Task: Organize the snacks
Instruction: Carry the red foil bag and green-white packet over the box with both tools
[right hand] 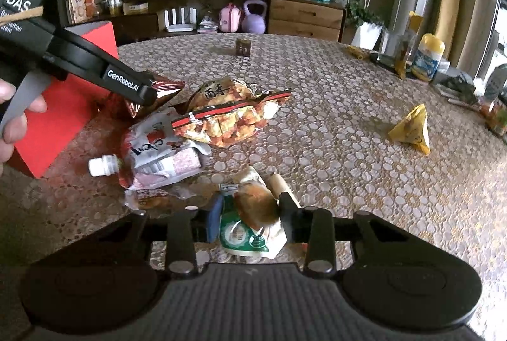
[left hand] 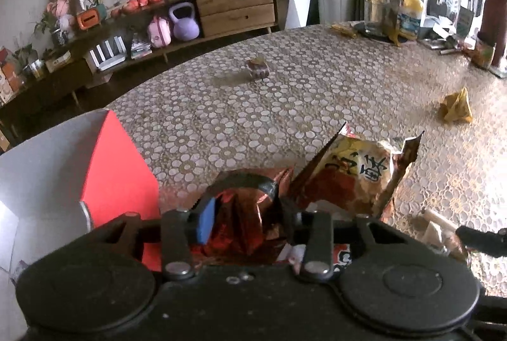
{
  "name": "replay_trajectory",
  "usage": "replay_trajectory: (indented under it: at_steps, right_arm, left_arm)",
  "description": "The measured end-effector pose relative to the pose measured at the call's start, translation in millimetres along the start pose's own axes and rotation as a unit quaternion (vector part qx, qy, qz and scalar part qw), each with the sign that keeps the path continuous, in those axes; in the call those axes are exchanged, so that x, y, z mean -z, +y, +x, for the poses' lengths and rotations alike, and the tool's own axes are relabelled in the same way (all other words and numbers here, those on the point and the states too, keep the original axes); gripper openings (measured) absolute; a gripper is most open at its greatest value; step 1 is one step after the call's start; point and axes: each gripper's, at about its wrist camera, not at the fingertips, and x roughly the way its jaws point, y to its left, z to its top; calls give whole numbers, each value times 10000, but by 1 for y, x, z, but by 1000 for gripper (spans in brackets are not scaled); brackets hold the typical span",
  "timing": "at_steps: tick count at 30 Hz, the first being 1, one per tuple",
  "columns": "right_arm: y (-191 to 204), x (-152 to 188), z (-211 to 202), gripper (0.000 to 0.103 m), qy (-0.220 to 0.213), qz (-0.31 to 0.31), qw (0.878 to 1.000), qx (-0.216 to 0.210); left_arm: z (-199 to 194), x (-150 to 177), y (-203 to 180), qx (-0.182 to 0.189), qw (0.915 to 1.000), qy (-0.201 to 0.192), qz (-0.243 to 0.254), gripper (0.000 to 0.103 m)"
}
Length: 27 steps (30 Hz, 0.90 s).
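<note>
I've got the box [right hand: 63, 106] at the table's [right hand: 332, 151] left edge, snack bags just right of it. The pouch [right hand: 152, 157] lies before the popcorn bag [right hand: 231, 116]. A small packet [right hand: 412, 128] sits well off right, a cube [right hand: 243, 47] far behind.

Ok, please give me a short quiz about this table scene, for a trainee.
1. True or false: the spouted pouch stands upright.
2. What does the left gripper hold? A: red foil packet; B: yellow triangular packet.
3. Fill in: the right gripper is closed on a wrapped ____.
Key: 1 false, it lies flat; 2 A; 3 bun.
</note>
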Motion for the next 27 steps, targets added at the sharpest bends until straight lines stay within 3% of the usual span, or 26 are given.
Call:
replay_trajectory:
  at_steps: [11,27]
  right_arm:
    - [1,-13,-50,37,-288,311,9989,-201]
    - [34,-37,-124,37,-791,248,9958,-377]
  left_arm:
    - [-43,2,11,310,9988,-208,-311,39]
    - [-123,14,36,842,9930,-573,-591,39]
